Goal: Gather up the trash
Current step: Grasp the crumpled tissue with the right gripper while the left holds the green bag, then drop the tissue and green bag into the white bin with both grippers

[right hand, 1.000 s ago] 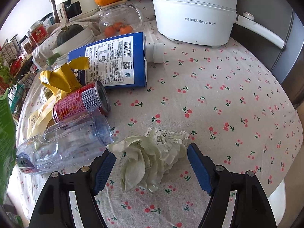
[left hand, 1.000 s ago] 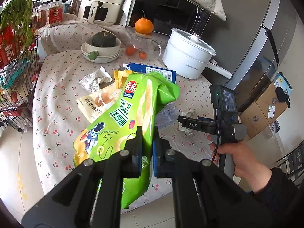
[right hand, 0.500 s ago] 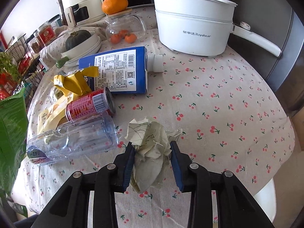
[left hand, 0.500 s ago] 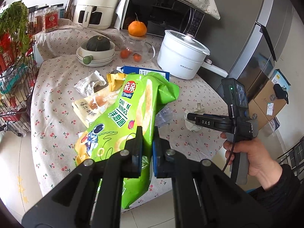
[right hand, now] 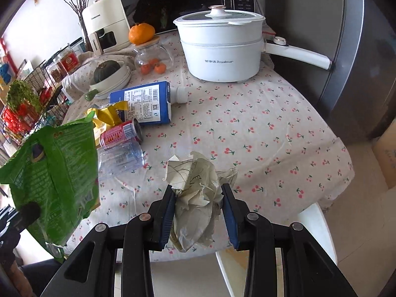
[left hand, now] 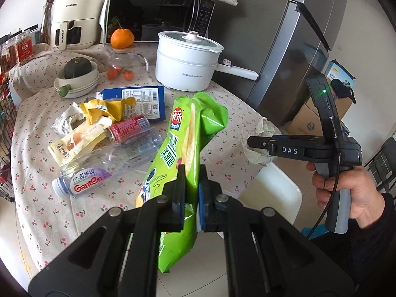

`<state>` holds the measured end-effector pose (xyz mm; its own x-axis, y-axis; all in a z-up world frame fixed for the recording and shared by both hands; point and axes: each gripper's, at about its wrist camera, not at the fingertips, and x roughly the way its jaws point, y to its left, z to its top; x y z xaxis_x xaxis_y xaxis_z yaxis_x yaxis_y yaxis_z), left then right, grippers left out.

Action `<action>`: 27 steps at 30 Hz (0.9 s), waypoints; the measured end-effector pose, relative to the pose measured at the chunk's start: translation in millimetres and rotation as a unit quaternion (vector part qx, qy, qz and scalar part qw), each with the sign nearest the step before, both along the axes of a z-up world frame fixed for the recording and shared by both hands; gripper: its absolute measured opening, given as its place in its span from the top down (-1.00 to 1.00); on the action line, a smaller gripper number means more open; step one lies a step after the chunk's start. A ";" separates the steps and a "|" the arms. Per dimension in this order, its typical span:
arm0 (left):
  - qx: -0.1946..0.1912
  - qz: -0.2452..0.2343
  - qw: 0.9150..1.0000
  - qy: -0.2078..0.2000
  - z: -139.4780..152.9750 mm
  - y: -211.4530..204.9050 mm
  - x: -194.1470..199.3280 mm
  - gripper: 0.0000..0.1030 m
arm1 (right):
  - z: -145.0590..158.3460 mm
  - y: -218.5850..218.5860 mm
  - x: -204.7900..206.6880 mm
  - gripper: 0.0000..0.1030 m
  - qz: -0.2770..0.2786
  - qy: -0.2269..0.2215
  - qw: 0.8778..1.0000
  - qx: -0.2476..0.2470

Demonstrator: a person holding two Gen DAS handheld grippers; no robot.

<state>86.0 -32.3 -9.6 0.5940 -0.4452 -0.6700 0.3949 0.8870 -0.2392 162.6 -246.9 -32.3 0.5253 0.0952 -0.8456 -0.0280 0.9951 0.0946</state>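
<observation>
Trash is split between the two grippers and the tabletop (right hand: 272, 133). The left gripper (left hand: 191, 188) is clamped narrowly on a green snack bag (left hand: 183, 133), held up off the cloth, and the right gripper (right hand: 198, 208) pinches a crumpled paper wad (right hand: 195, 193), lifted near the tabletop's front edge. Left lying on the cloth are a clear plastic bottle (left hand: 99, 170), a red can (left hand: 128, 128), a blue carton (left hand: 141, 101) and yellow wrappers (left hand: 104, 109).

The likeliest trouble is the paper. It is loose and springy and held only across its middle, so a quick swing could let it slip out. The bag is long and gripped low on its length; its free top could flop and brush the bottle or can, which both lie on their sides and would probably roll. No bin shows in either view, so the carry path cannot be judged.

The right hand (left hand: 346, 193) grips its handle upright, tool levelled toward the tabletop. The left gripper points forward and slightly down, bag standing between its fingers.
</observation>
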 end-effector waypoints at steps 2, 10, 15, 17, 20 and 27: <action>0.006 -0.019 1.000 -0.001 -1.6 -16.8 -3.5 0.82 | 3.3 -15.5 -12.6 0.28 -0.010 0.000 1.000 0.002; 0.034 -0.087 0.996 0.002 -17.5 -88.0 -13.3 0.82 | -5.3 -81.9 -54.8 0.28 -0.057 0.017 0.998 -0.002; 0.042 -0.118 0.992 0.004 -28.3 -127.6 -16.9 0.82 | -19.8 -120.1 -77.4 0.28 -0.085 0.035 0.996 -0.003; 0.042 -0.126 0.991 0.005 -32.2 -142.2 -15.9 0.82 | -25.3 -133.4 -85.0 0.27 -0.095 0.041 0.995 -0.002; 0.032 -0.138 0.990 0.011 -38.7 -163.3 -12.9 0.82 | -34.1 -151.5 -94.8 0.27 -0.109 0.053 0.993 -0.002; -0.022 -0.175 0.984 0.030 -53.4 -206.2 -6.2 0.82 | -39.6 -181.7 -108.9 0.27 -0.131 0.060 0.990 0.005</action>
